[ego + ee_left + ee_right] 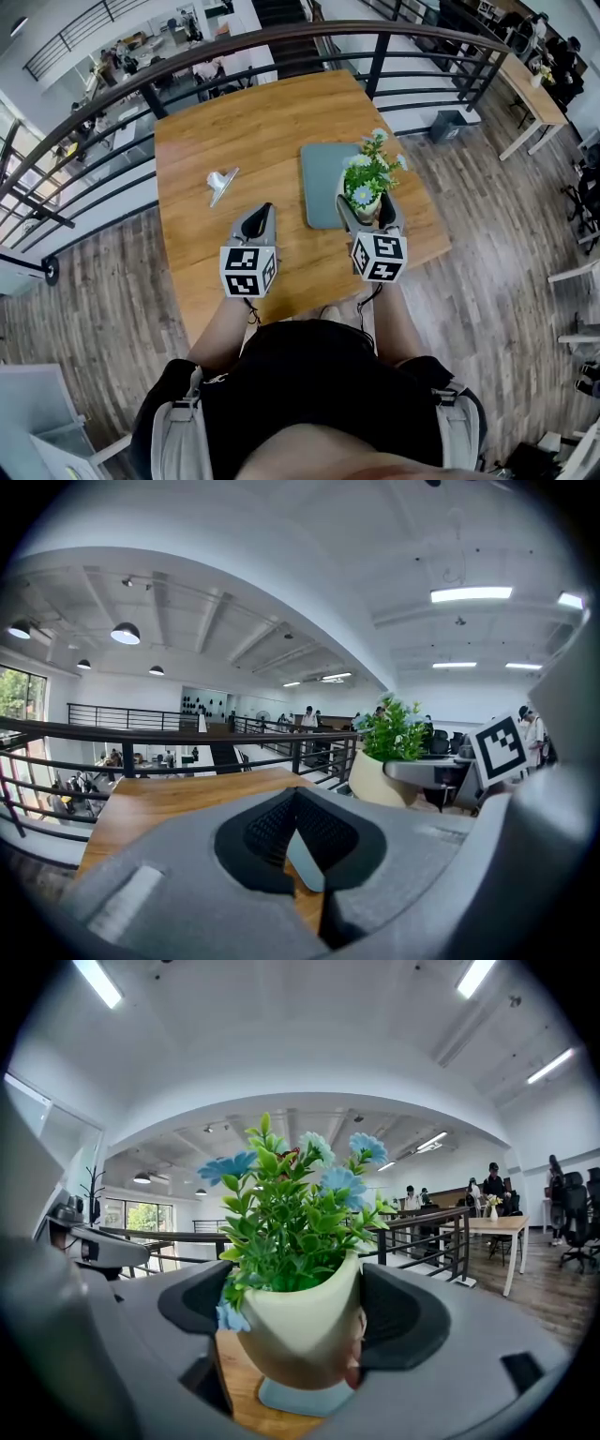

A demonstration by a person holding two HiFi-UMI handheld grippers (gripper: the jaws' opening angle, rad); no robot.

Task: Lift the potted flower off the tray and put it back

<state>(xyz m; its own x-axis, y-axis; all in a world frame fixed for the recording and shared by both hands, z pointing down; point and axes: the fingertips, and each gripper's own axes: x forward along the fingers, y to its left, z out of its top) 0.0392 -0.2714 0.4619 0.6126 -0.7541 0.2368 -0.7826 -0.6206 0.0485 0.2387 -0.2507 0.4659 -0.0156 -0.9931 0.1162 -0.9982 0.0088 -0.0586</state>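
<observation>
Sitting clamped between the 2 jaws of the right gripper [367, 212], the potted flower [298, 1327] is over the corner of the tray [323, 178] just beneath. Its rounded pot could slip or tilt, and released there it may topple onto the desk [244, 131]. Alongside, the left gripper [261, 214] is closed and empty.

The far part of the tray [323, 169] lies bare; its near right part is taken by the potted flower [367, 183], clamped in the right gripper [367, 214]. Open table [272, 131] is seen between the tray and a small metal object [221, 180]. The closed left gripper [260, 217] stands near the tray's left edge. Behind the table the way is barred by a railing [234, 56].
</observation>
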